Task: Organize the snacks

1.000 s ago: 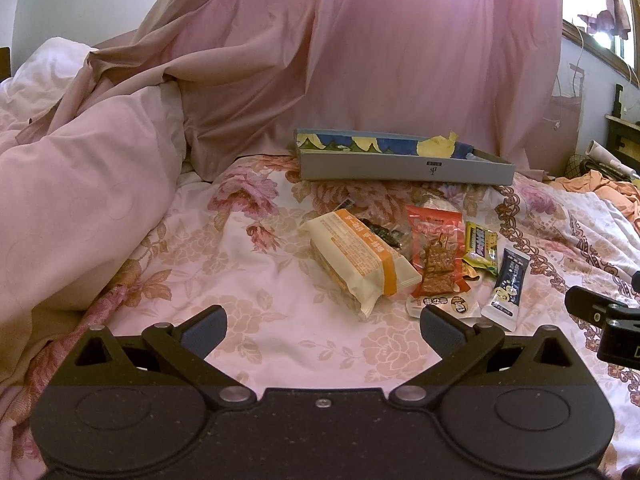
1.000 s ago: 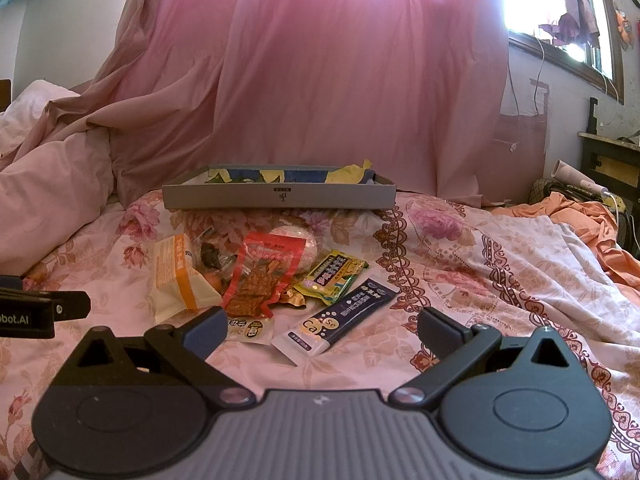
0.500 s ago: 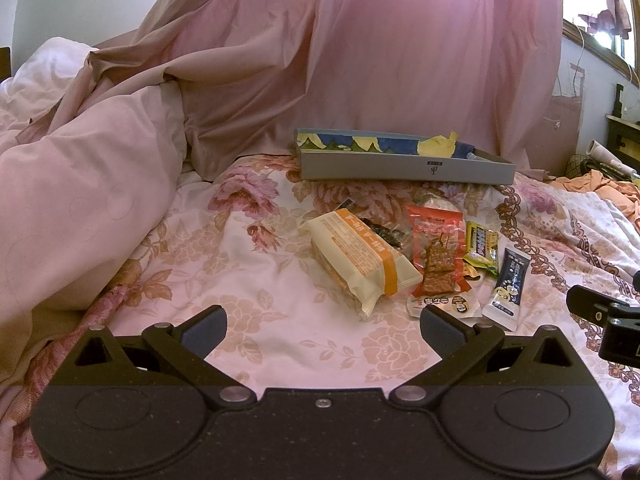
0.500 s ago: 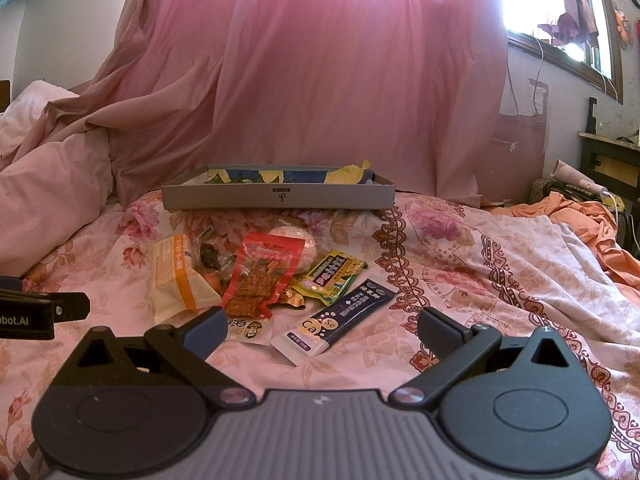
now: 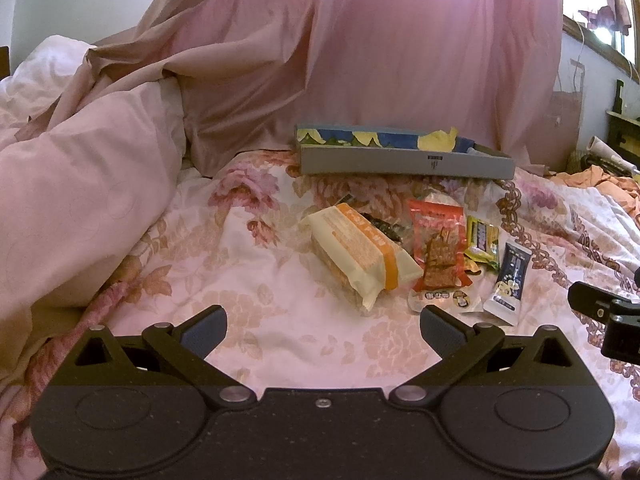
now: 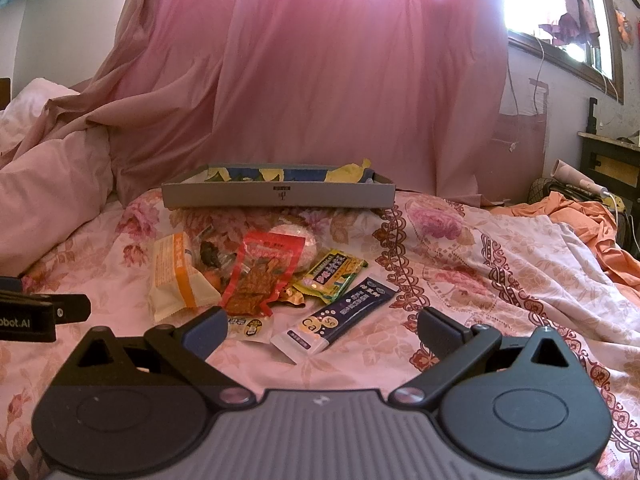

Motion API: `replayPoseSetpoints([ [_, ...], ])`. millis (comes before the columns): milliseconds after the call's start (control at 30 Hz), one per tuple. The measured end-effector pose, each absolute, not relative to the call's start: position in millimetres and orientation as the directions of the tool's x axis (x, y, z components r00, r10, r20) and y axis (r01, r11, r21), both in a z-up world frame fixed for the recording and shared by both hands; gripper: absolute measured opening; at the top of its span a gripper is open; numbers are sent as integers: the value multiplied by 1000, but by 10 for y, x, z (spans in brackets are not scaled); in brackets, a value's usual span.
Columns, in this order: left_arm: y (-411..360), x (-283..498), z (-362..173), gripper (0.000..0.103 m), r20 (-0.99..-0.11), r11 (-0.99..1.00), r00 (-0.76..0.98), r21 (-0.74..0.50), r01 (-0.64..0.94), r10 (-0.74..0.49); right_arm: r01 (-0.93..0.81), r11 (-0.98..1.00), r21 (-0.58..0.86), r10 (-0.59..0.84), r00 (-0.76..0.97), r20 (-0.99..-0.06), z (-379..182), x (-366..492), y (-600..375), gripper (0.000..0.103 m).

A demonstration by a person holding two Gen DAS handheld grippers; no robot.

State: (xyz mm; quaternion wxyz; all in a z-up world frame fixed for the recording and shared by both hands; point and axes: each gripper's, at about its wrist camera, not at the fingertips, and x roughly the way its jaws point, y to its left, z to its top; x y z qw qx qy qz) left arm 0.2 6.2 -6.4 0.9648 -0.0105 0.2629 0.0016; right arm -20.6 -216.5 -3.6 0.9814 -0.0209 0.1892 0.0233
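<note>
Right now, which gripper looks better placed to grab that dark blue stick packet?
Probably the right gripper: the dark blue stick packet lies just ahead between its open fingers. The left gripper faces the cream cracker pack instead.

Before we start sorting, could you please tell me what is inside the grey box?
Inside the grey box, only blue-and-yellow lining or paper shows above its rim; the near wall hides its floor.

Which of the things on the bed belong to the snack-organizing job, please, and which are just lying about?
Job:
- cream-and-orange cracker pack
- red jerky packet
- yellow-green sachet
- dark blue stick pack
- round white bun packet
- shallow gray box
- left gripper and right gripper, both open

Lying about:
- pink curtain
- pink duvet
- orange cloth
</note>
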Motion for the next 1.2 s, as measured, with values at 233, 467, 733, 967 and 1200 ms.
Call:
replayPoseSetpoints([
  [233, 66, 104, -86, 102, -545, 999, 838, -16, -37, 22, -76, 997, -19, 62, 911, -408, -112, -146, -2174, 103],
  [467, 122, 321, -77, 102, -563, 998, 826, -33, -57, 28, -107, 994, 4, 100, 909, -404, -28, -42, -2219, 103],
  [733, 65, 740, -47, 102, -566, 996, 824, -81, -32, -20, -202, 979, -14, 178, 890, -421, -39, 255, -2182, 103],
  [967, 34, 1202, -102, 102, -609, 991, 793, -117, -61, -23, -264, 963, -51, 210, 855, -474, -154, 685, -2013, 103],
  [1200, 5, 1654, -159, 102, -650, 983, 760, -150, -107, -16, -191, 981, -33, 144, 835, -531, -316, 1124, -1922, 103],
])
